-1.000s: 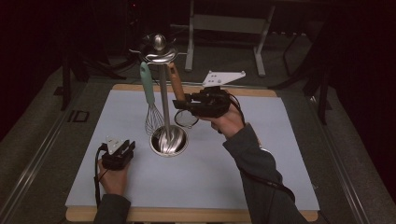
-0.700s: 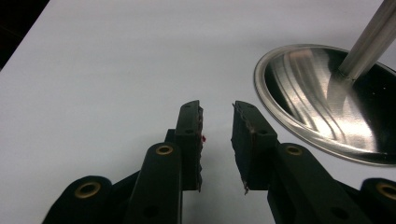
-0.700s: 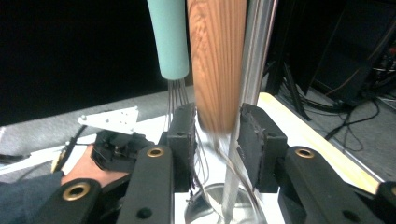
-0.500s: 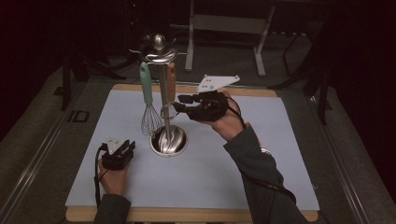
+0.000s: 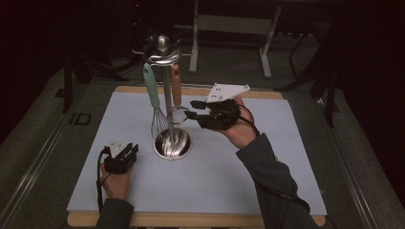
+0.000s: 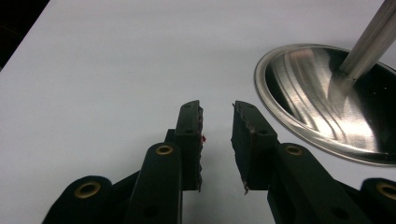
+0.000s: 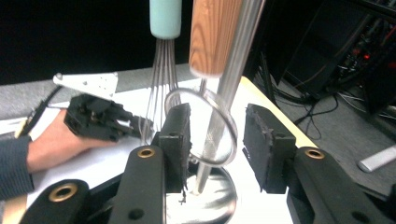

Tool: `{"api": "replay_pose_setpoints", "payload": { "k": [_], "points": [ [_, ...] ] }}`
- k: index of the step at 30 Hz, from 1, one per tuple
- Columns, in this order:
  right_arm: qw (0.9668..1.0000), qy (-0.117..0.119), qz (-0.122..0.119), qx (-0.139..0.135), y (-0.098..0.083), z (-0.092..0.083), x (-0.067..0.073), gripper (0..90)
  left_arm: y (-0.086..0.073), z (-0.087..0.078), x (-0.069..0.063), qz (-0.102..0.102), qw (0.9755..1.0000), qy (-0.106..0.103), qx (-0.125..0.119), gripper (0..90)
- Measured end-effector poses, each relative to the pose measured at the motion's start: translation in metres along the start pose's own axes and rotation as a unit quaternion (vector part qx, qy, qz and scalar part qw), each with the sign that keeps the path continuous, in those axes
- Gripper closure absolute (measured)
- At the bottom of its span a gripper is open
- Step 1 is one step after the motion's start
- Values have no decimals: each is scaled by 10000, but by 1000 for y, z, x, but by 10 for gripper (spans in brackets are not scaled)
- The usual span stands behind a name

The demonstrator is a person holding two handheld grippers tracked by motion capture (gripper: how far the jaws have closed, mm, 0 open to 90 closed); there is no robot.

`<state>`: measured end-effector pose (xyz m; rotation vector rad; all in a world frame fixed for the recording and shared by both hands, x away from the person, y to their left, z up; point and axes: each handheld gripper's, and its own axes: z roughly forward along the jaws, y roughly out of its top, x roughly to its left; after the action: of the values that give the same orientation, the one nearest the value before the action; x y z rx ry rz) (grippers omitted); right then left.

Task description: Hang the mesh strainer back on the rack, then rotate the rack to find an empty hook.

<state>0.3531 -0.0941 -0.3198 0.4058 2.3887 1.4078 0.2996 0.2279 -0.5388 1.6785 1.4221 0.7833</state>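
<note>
Dark room, pale mat; right gripper just opening around strainer ring; left gripper parted, empty.

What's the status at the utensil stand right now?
Right hand-held gripper jaws just been opening, astride the strainer ring, pads off it. Left hand-held gripper open, empty, beside the stand base. Whisk hangs alongside, stand pole close behind.

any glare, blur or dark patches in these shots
High view: the surroundings are very dark, only the pale mat is lit. Left gripper view: bright streaks of glare on the steel base, mat nearly washed out. Right gripper view: the wooden handle and whisk are soft, the background black.
</note>
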Motion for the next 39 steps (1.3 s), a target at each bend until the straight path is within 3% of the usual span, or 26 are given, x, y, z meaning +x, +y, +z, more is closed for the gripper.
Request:
{"api": "replay_pose_setpoints", "payload": {
  "k": [4,19,25,30,33,36,39],
  "points": [
    [9997,-126,-94,169,-9,-2,1,594,0,0,0,9,10000,7,2,728],
    [9968,-389,-100,698,-48,-3,-1,572,0,0,0,2,10000,3,-4,728],
    [9954,-515,23,811,-74,-5,-5,566,0,-1,0,16,10000,12,-27,727],
    [9930,-646,401,898,-106,-6,-10,560,-1,-2,1,-14,9999,4,-101,737],
    [9924,-731,484,868,-116,-9,-10,558,-1,-3,1,-45,9999,-9,-130,742],
    [9905,-821,723,835,-139,-15,-10,551,-1,-3,1,-46,9999,3,-157,753],
    [9891,-886,774,890,-151,-17,-9,549,-1,-4,1,-17,9999,21,-164,765]
  ]
}}
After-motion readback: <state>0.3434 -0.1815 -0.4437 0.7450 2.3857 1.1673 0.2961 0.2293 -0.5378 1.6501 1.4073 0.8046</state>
